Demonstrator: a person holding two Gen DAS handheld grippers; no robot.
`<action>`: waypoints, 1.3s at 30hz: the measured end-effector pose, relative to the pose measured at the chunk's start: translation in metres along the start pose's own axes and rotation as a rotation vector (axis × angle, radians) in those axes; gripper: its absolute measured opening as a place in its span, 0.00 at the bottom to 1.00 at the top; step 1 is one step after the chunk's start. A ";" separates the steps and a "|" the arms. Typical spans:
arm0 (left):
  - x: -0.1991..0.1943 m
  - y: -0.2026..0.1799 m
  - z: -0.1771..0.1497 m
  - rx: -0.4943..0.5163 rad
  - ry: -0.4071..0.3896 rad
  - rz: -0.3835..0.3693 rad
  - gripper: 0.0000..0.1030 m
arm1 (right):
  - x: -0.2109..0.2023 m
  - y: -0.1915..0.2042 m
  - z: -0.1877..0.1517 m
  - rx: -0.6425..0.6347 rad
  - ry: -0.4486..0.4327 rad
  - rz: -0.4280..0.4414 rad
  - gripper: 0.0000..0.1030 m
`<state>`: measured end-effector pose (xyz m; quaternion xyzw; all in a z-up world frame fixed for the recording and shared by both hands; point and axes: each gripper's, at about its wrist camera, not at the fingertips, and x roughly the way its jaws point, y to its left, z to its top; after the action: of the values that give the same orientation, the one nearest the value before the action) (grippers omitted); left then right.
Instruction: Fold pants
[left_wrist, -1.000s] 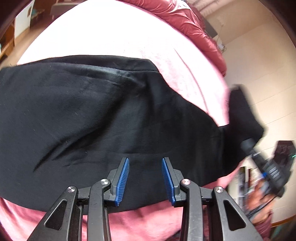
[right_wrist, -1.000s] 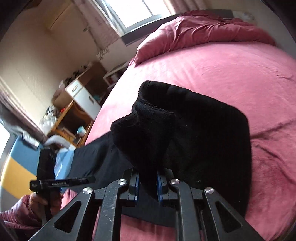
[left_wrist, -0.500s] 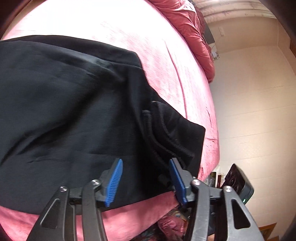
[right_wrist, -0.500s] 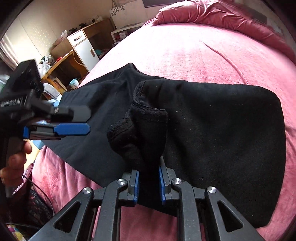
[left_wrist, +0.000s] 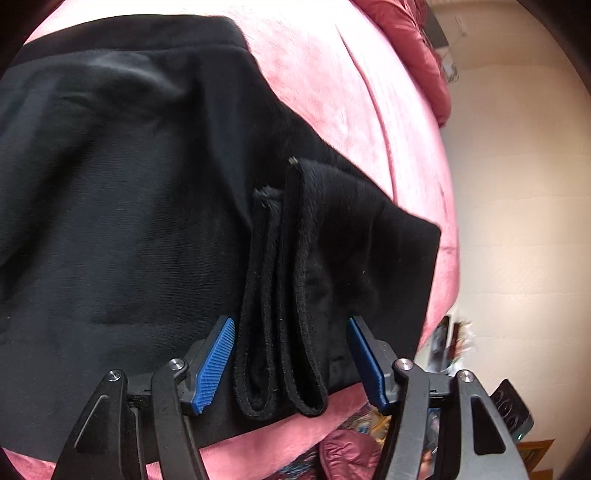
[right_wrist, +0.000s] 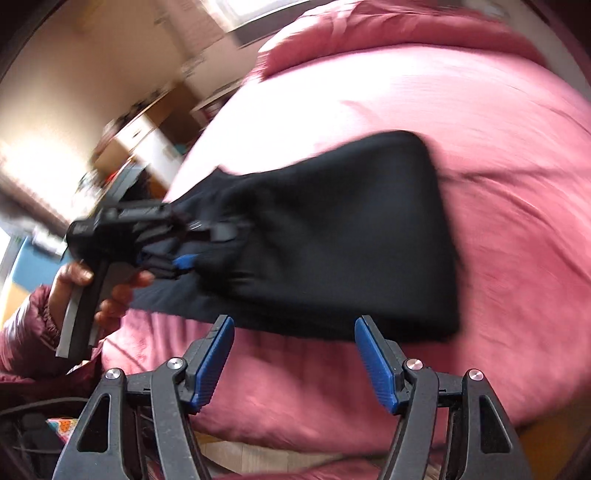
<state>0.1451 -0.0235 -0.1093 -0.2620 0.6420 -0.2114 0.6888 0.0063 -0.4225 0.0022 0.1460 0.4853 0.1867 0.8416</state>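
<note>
Here, from the left wrist view, the black pants (left_wrist: 140, 206) lie spread across the pink bed (left_wrist: 354, 110), one end folded back on top so that the ribbed cuffs (left_wrist: 280, 302) rest in a stacked pile near the bed's near edge. The left hand-held gripper (left_wrist: 290, 363) hovers right over those cuffs with its blue pads (left_wrist: 216, 363) spread wide on either side, pinching nothing. A rumpled crimson duvet (left_wrist: 417, 44) bunches along the far side of the bed by the cream wall (left_wrist: 517, 192), and some clutter shows down past the mattress edge, too blurred to name. From the right wrist view, which is smeared with motion, the folded pants (right_wrist: 332, 240) sit as a dark block on the bed (right_wrist: 498, 166), well apart from the right hand-held gripper (right_wrist: 295, 363), whose blue pads (right_wrist: 376, 363) stand wide apart over bare pink sheet with nothing between them. Off to the left of that view the left hand-held gripper (right_wrist: 184, 254) reaches over the near end of the pants, gripped by a bare hand (right_wrist: 99, 291) coming out of a maroon puffer sleeve (right_wrist: 26, 332). A wooden desk (right_wrist: 147, 125) stands blurred against the far wall.
</note>
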 end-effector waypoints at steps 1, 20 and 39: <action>0.003 -0.007 0.003 0.020 -0.001 0.004 0.47 | -0.006 -0.011 -0.003 0.030 -0.007 -0.031 0.68; -0.115 -0.143 0.026 0.354 -0.229 -0.226 0.14 | 0.007 -0.041 -0.007 0.195 -0.031 -0.186 0.83; -0.039 0.062 -0.020 0.006 -0.140 0.016 0.13 | 0.049 -0.054 -0.017 0.249 -0.004 -0.385 0.84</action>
<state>0.1192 0.0470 -0.1190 -0.2689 0.5938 -0.1891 0.7344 0.0237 -0.4468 -0.0664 0.1536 0.5219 -0.0389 0.8382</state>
